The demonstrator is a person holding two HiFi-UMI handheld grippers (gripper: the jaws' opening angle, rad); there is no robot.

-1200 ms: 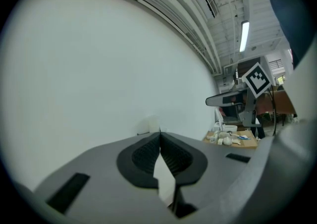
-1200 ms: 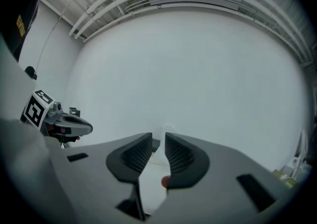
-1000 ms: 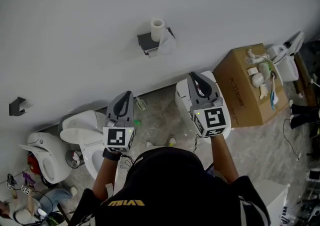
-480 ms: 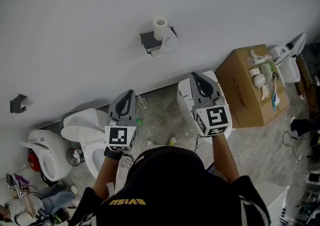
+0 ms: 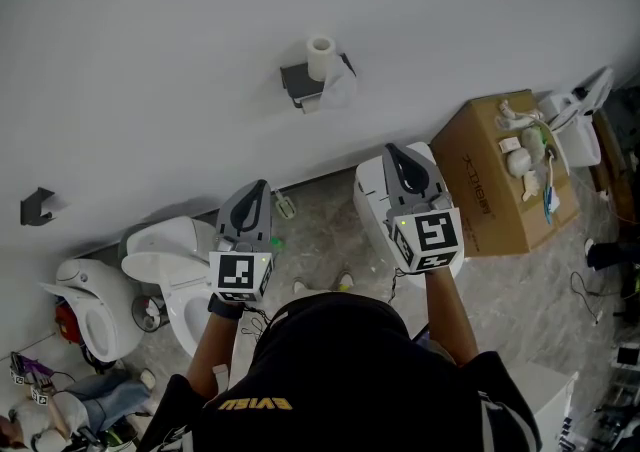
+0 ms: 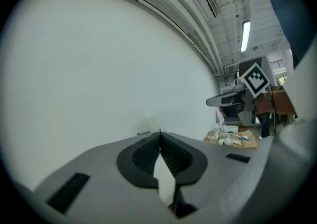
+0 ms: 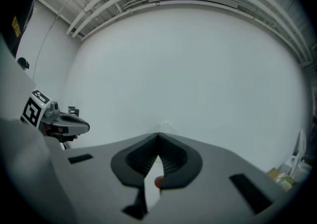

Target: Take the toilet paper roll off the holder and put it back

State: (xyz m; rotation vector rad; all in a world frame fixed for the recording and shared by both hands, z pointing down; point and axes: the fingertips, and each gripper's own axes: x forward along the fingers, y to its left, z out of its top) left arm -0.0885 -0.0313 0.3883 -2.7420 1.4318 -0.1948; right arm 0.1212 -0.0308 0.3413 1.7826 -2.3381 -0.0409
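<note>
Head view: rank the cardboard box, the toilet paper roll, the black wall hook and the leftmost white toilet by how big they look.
1. cardboard box
2. leftmost white toilet
3. toilet paper roll and black wall hook look about alike, so I leave them unranked.

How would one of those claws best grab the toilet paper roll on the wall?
Probably across its round sides, midway up, coming straight from the front. The toilet paper roll stands upright on its holder with the core opening upward, so it likely lifts off.

White toilet paper roll (image 5: 319, 57) upright on dark wall-mounted holder (image 5: 297, 81).
</note>
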